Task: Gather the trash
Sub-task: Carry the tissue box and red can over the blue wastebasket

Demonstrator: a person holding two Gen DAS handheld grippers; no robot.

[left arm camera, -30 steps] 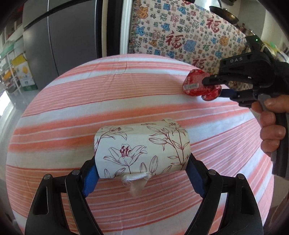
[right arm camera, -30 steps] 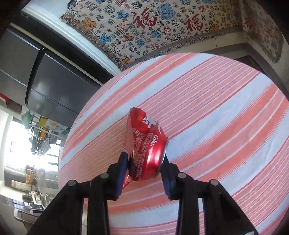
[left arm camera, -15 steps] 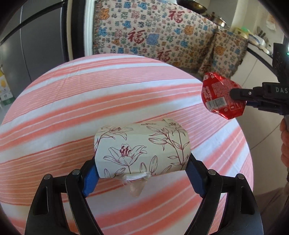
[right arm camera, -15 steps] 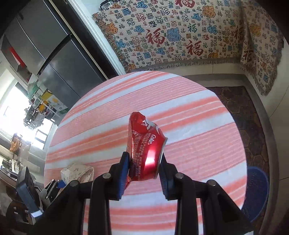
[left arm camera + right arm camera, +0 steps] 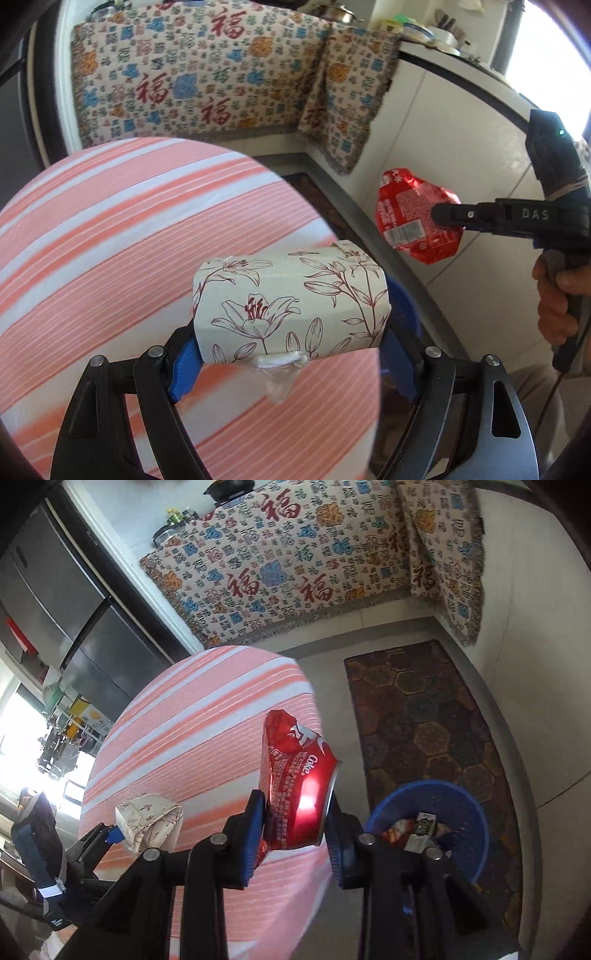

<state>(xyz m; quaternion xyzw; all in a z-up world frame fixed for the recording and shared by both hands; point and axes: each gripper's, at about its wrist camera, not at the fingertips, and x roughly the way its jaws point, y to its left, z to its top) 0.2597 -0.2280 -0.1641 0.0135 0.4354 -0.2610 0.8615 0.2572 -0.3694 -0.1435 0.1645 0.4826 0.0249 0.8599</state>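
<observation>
hanging past the table edge [image 5: 295, 664], crushed can [image 5: 295, 779] over floor.

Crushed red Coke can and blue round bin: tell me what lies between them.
Nothing solid. In the right wrist view the crushed red Coke can hangs in the right gripper; only that gripper's right finger and bare grey floor separate it from the blue round bin.

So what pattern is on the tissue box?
Cream tissue box with dark red lily line drawings, clearest in the left wrist view.
</observation>
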